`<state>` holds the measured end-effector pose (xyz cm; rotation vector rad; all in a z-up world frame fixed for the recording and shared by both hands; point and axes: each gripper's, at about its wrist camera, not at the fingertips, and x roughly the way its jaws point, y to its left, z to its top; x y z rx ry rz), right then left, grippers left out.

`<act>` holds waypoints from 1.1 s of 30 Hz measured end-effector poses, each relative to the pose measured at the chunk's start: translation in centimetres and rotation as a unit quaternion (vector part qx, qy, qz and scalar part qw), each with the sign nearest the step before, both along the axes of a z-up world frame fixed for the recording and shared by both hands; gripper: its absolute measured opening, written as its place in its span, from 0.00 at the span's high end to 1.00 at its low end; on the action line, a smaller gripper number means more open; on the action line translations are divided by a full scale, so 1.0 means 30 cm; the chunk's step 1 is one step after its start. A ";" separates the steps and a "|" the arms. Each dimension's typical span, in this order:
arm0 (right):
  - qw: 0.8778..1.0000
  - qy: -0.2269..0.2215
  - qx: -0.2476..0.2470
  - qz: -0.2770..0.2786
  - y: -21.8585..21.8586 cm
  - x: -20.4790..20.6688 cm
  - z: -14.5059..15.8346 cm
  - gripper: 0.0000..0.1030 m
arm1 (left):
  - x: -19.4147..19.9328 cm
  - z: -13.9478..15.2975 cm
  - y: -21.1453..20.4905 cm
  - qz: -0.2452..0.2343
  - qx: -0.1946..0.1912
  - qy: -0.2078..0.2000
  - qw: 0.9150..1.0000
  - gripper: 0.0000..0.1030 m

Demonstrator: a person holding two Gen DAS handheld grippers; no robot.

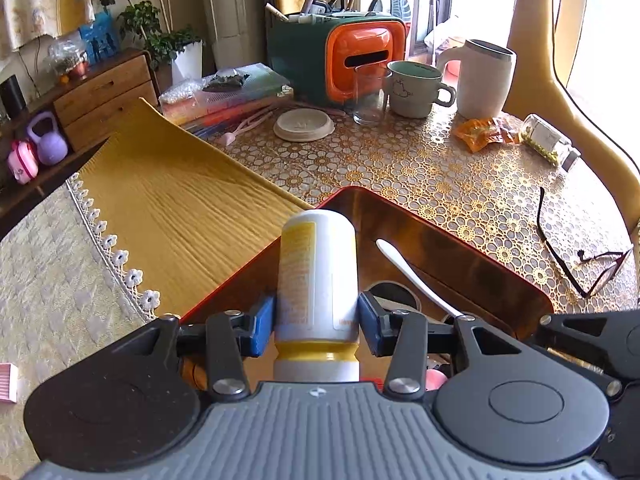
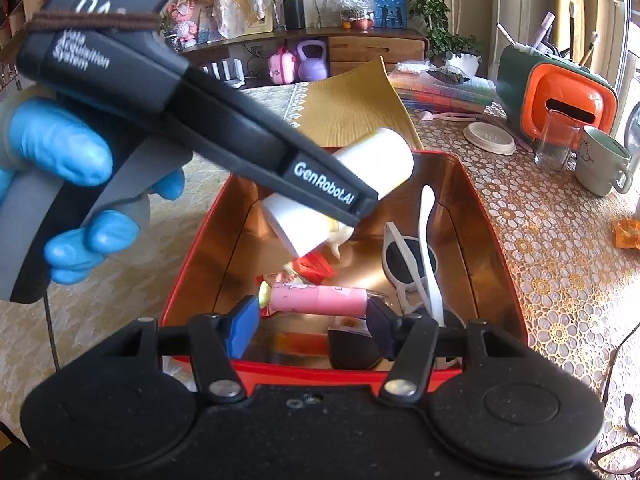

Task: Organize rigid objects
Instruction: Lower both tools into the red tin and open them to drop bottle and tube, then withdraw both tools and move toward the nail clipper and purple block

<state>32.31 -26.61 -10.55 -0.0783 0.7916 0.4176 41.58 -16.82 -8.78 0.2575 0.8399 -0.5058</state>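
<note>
Tabletop tin (image 1: pixel 440 240), bottle (image 1: pixel 316 272) between left fingers (image 1: pixel 262 330)

One bottle (image 1: pixel 316 276), two cups (image 1: pixel 416 88), one tin (image 2: pixel 496 248).

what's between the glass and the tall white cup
A green-rimmed mug stands between the glass and the tall white cup, overlapping the glass's edge. The left wrist view shows this.

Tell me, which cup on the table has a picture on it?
The green-rimmed mug between the clear glass and the tall white mug. It has a small cartoon drawing; the other two are plain.
</note>
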 end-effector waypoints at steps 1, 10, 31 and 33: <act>1.000 0.001 0.001 -0.001 0.000 0.000 -0.002 0.43 | 0.003 0.000 -0.004 -0.001 -0.001 0.002 1.000 0.57; 1.000 -0.006 0.008 -0.012 -0.019 -0.018 0.003 0.34 | -0.022 -0.002 -0.057 -0.017 -0.001 -0.003 1.000 0.56; 0.999 -0.039 0.019 -0.027 -0.015 -0.125 0.123 0.27 | -0.217 0.147 0.124 0.044 -0.044 -0.036 0.997 0.39; 0.998 -0.044 0.020 -0.026 -0.011 -0.145 0.140 0.25 | -0.249 0.161 0.149 0.047 -0.048 -0.039 0.997 0.39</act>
